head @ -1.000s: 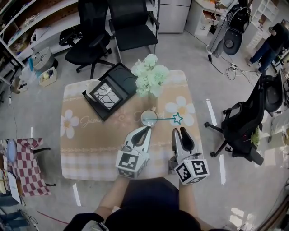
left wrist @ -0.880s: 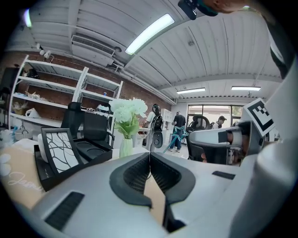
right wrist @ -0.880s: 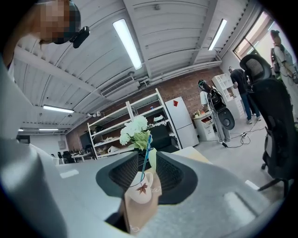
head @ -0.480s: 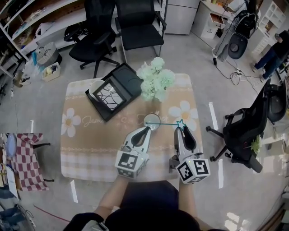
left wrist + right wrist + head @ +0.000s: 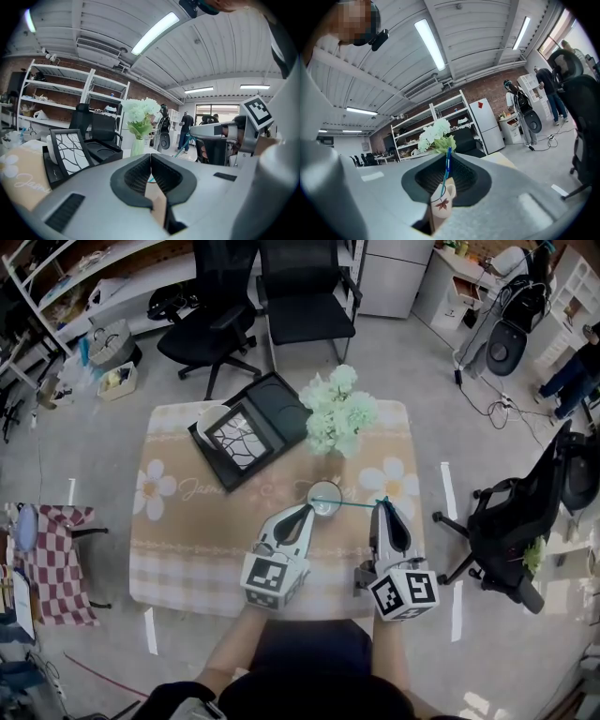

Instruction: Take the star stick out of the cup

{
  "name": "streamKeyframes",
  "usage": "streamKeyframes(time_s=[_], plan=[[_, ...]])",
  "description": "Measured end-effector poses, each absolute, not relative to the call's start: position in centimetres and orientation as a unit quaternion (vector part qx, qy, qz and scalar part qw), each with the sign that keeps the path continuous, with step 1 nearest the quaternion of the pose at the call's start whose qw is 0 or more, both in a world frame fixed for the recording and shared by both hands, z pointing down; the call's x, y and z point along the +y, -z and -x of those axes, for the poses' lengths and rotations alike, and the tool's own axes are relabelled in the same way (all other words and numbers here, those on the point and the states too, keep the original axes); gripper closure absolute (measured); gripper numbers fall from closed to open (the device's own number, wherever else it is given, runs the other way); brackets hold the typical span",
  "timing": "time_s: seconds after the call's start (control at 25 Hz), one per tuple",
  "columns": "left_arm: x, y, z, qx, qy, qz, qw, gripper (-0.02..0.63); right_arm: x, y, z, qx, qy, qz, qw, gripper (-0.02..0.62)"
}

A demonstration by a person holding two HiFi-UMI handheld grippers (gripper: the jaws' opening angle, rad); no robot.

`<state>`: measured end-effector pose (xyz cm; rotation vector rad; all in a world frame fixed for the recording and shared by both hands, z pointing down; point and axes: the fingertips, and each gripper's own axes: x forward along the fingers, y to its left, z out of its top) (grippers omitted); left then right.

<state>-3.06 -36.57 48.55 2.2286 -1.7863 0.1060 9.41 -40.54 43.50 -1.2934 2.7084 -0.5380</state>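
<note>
left tongs [image 5: 307, 510]: jaws together | right tongs [image 5: 382, 506]: level, just closed on star stick [image 5: 356, 504]

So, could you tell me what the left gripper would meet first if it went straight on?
Most likely the cup: the left gripper points at it, shut tips just short of its rim, though height is hard to judge from above.

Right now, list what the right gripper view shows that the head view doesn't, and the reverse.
Only the right gripper view: the right gripper with its jaws, which have just been closing, pinched on the star stick; the leaf print and handle on the cup; the ceiling lights.
Only the head view: the left gripper with its tips beside the cup, the black tray, the flowered tablecloth.
Both: cup, star stick, white flowers.
</note>
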Motion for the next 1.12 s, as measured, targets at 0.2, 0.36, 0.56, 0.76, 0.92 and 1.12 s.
streamKeyframes(time_s=[0.2,0.36,0.56,0.76,0.92,1.12], plan=[[-36.5,-48.3,3.2,-0.621,-0.036,-0.770,0.140,0.595,-40.3,-43.2,-9.2,0.890,0.176,0.417,0.055,0.575],[-36.4,-48.5,3.2,-0.618,-0.037,-0.773,0.140,0.595,-40.2,-43.3,-9.1,0.890,0.176,0.417,0.056,0.577],[-36.0,-48.2,3.2,-0.620,-0.040,-0.772,0.134,0.595,-39.7,-42.9,-9.1,0.891,0.174,0.414,0.060,0.578],[-35.4,-48.1,3.4,-0.619,-0.041,-0.773,0.133,0.595,-39.2,-42.2,-8.9,0.890,0.167,0.418,0.069,0.580],[-34.8,-47.7,3.5,-0.617,-0.041,-0.775,0.131,0.595,-38.4,-41.4,-8.8,0.890,0.156,0.422,0.078,0.580],[-34.0,-47.5,3.4,-0.602,-0.039,-0.787,0.131,0.595,-37.0,-40.2,-8.8,0.889,0.140,0.427,0.090,0.580]])
